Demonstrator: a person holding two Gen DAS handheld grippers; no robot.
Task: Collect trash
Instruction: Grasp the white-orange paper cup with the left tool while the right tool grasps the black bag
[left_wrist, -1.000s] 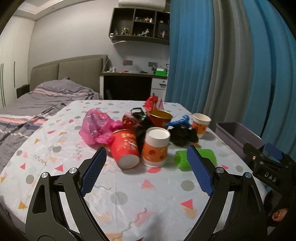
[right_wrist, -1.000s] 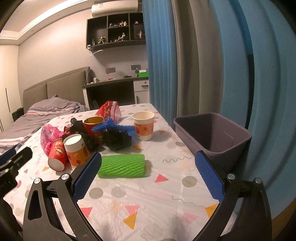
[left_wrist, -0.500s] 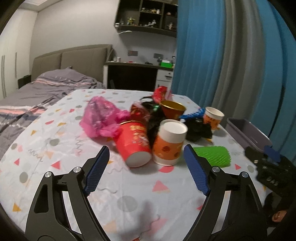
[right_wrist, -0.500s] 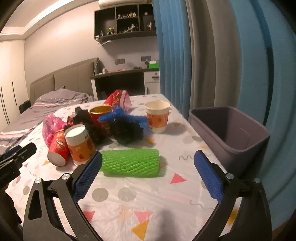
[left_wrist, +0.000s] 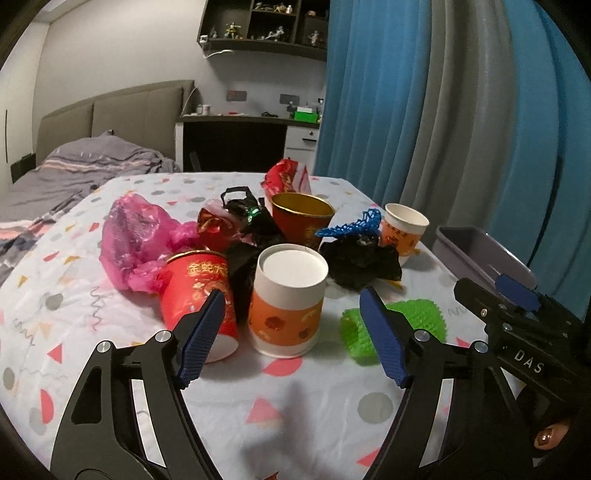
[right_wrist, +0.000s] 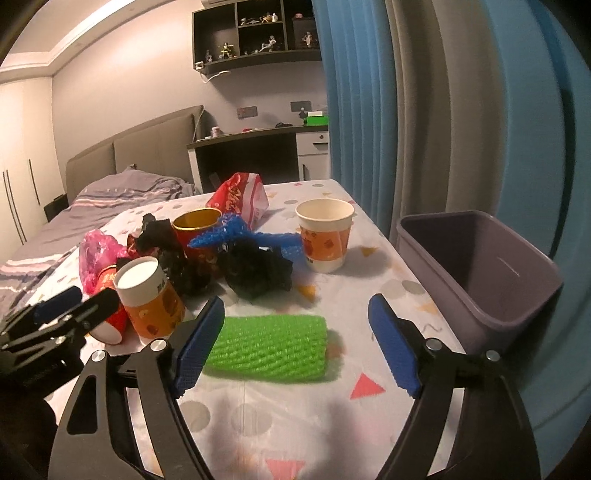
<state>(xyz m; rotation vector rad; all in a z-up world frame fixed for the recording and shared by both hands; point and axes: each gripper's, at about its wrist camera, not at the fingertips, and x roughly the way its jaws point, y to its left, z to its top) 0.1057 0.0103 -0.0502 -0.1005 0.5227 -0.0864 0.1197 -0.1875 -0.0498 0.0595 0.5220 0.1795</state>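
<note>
Trash lies piled mid-table. My left gripper (left_wrist: 291, 332) faces an upside-down orange paper cup (left_wrist: 288, 299); its jaws are closing, the cup stands just beyond the tips and nothing is gripped. A tipped red cup (left_wrist: 195, 291) lies left of it, beside a pink plastic bag (left_wrist: 136, 236). My right gripper (right_wrist: 295, 343) hovers over a green foam net sleeve (right_wrist: 269, 347); its jaws are closing with the sleeve just ahead of them, untouched. An upright orange cup (right_wrist: 325, 232), black crumpled bags (right_wrist: 255, 273), blue netting (right_wrist: 240, 232) and a gold-lined red cup (right_wrist: 197, 229) stand behind.
A grey plastic bin (right_wrist: 480, 269) stands at the table's right edge, by the blue curtain (right_wrist: 369, 92). A red snack bag (right_wrist: 240, 199) lies at the back of the pile. A bed (left_wrist: 55, 184) sits to the left, a desk (left_wrist: 240, 136) behind.
Both grippers have moved forward and slightly down toward the pile, and their jaws have narrowed. The trash has not moved.
</note>
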